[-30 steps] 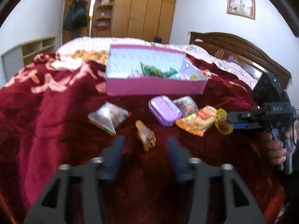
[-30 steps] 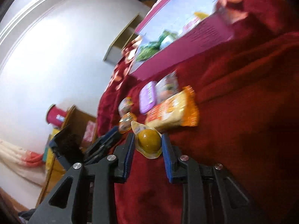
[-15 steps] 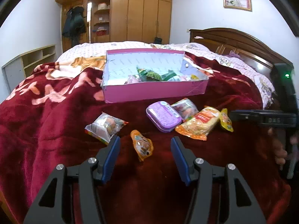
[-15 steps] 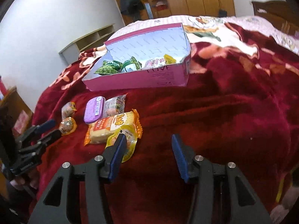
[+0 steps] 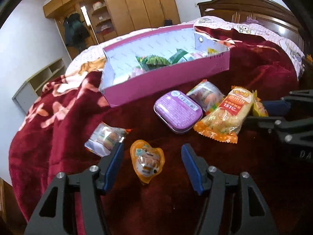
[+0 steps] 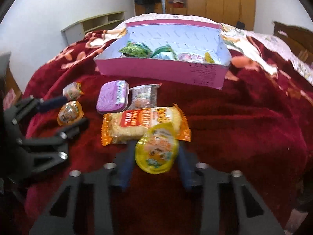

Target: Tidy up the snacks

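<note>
A pink box (image 5: 176,78) (image 6: 160,72) with several snack packs inside sits on the red blanket. My left gripper (image 5: 151,156) is open around an orange jelly cup (image 5: 147,161) (image 6: 69,113) lying on the blanket. My right gripper (image 6: 156,152) is open with a yellow jelly cup (image 6: 157,153) (image 5: 259,107) between its fingers; the fingers stand close beside it. In front lie an orange noodle pack (image 6: 144,125) (image 5: 227,115), a purple tin (image 6: 113,98) (image 5: 178,110), and a clear-wrapped snack (image 6: 143,98) (image 5: 207,96). Another clear-wrapped snack (image 5: 105,138) (image 6: 72,92) lies by my left finger.
The red blanket (image 5: 58,117) covers a bed with a wooden headboard (image 5: 244,9). A wardrobe (image 5: 137,5) and low shelf (image 5: 39,82) stand beyond. The right gripper shows in the left wrist view (image 5: 273,109), the left gripper in the right wrist view (image 6: 62,113).
My right gripper let the yellow jelly cup down beside the noodle pack and opened, then closed in around it again. My left gripper moved forward around the orange jelly cup.
</note>
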Demonstrator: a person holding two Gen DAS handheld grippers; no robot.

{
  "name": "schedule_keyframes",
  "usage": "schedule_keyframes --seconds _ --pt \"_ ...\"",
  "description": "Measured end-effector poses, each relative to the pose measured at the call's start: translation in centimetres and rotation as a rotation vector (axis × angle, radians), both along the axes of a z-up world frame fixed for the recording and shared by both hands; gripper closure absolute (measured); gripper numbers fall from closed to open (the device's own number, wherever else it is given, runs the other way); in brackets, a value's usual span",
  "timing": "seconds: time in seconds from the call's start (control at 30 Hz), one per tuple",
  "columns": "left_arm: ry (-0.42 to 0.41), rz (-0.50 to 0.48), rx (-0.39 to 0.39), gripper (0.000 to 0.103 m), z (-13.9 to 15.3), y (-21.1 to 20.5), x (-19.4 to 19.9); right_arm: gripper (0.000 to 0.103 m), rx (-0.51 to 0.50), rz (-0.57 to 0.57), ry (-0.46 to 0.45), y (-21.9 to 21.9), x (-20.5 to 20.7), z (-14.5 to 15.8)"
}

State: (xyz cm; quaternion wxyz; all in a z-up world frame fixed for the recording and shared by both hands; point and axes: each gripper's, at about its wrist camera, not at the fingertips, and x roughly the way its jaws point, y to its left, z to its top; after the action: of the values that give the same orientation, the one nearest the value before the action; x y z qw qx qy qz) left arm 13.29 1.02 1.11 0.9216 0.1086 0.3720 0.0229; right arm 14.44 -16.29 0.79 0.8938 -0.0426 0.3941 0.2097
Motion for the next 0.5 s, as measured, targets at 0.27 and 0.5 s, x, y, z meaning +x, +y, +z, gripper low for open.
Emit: schedule_keyframes --seconds 0.27,0.5 --pt "0.018 0.056 -0.191 0.078 -0.7 3.8 0.0 0.065 0.119 0.022 -0.002 -1.2 -0.3 0.1" --pt "-0.081 0.025 -0.328 0.079 0.4 5.3 -1.6 0.065 0.170 0.022 -0.035 -1.9 -0.7 0.8"
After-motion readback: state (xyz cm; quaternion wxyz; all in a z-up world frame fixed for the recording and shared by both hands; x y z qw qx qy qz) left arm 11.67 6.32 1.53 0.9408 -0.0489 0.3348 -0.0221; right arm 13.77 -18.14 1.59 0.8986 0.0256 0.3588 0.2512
